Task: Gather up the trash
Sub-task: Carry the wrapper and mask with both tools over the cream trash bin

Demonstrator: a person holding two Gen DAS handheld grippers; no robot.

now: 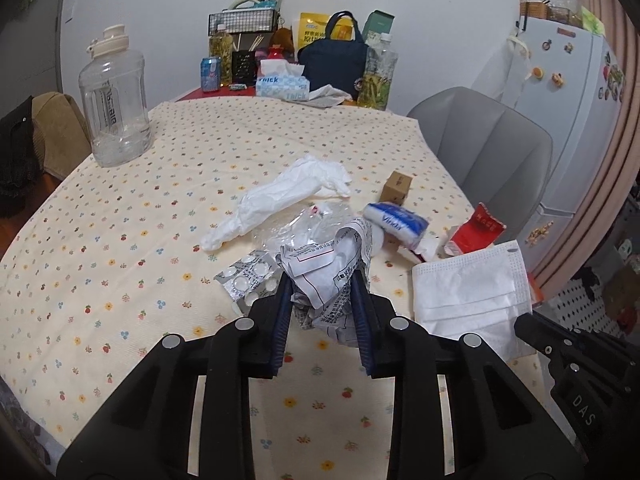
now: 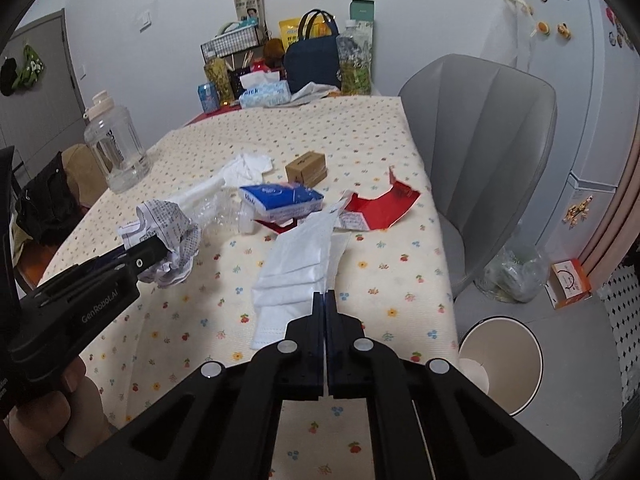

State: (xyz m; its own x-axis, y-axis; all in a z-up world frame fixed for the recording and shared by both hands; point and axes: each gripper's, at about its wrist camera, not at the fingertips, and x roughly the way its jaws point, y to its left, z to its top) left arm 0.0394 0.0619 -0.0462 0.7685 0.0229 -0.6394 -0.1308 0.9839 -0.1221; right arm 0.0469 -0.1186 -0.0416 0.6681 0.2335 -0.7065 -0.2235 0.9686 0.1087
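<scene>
My left gripper [image 1: 322, 280] is shut on a crumpled ball of printed paper [image 1: 320, 264], held just above the floral tablecloth [image 1: 120, 264]. In the right wrist view the same paper ball [image 2: 168, 224] sits in those jaws at the left. My right gripper [image 2: 324, 294] is shut on the near edge of a white face mask [image 2: 296, 268], which lies partly on the cloth. Beyond them lie a white crumpled tissue [image 1: 280, 196], clear plastic wrap [image 1: 304, 228], a silver blister pack [image 1: 248, 276], a blue tissue packet [image 2: 280, 200], torn red packaging [image 2: 380, 208] and a small brown box [image 2: 306, 168].
A white trash bin [image 2: 504, 360] stands on the floor past the table's right edge, beside a grey chair [image 2: 480, 140]. A clear water jug [image 1: 114, 96] stands at the left of the table. Bags, bottles and a tissue box crowd the far end. A fridge stands at the right.
</scene>
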